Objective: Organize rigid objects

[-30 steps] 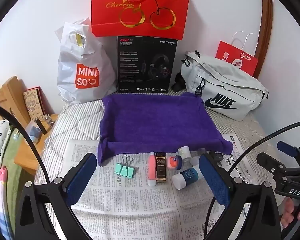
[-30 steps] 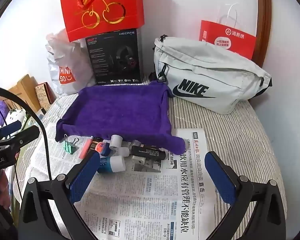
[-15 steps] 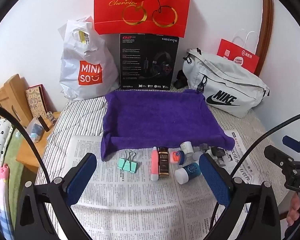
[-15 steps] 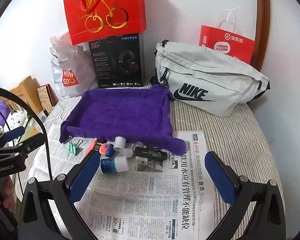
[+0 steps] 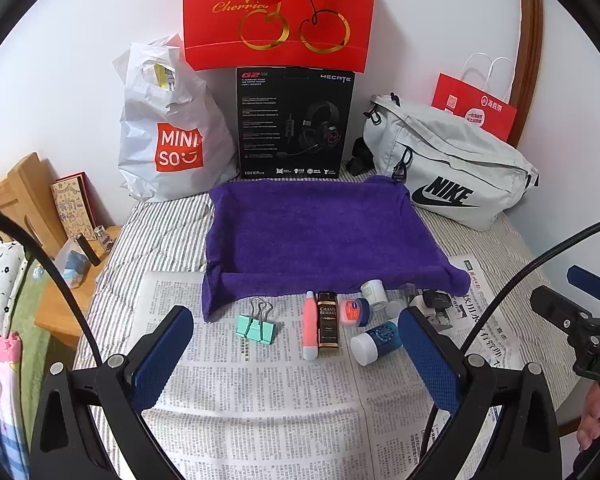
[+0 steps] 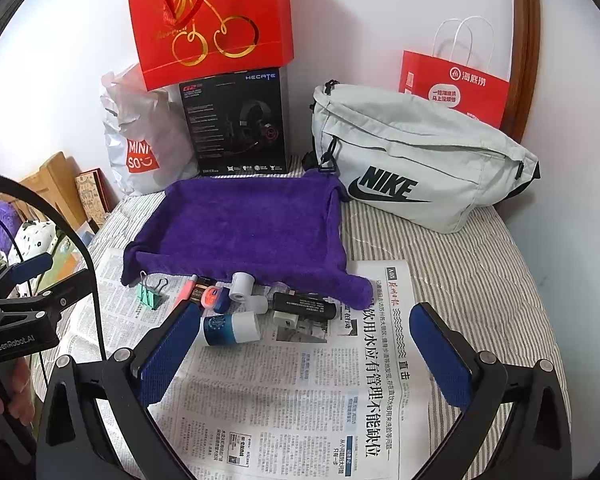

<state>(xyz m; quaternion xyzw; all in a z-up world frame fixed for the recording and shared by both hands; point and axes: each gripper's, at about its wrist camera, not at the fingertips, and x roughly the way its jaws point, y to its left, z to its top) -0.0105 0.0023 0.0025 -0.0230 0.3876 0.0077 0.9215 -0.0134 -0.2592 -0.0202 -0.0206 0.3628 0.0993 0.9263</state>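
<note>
Small items lie in a row on newspaper (image 5: 260,400) in front of a purple towel tray (image 5: 320,236): a teal binder clip (image 5: 256,326), a pink tube (image 5: 310,330), a dark Grand Reserve bottle (image 5: 327,324), a small orange-and-blue jar (image 5: 354,312), a blue bottle with white cap (image 5: 376,342) and a white cup (image 5: 373,289). The right wrist view adds a black stick (image 6: 304,307) and a white plug (image 6: 286,319). My left gripper (image 5: 296,360) is open and empty, hovering short of the row. My right gripper (image 6: 304,354) is open and empty, right of the blue bottle (image 6: 230,330).
Against the wall stand a Miniso bag (image 5: 168,136), a black headset box (image 5: 296,124), a red cherry bag (image 5: 280,12), a grey Nike bag (image 5: 448,168) and a red paper bag (image 6: 454,86). A wooden bedside table (image 5: 56,240) stands left of the striped bed.
Both grippers have pulled back and risen slightly, so the items and tray sit a little farther away in both views. Nothing on the bed has moved.
</note>
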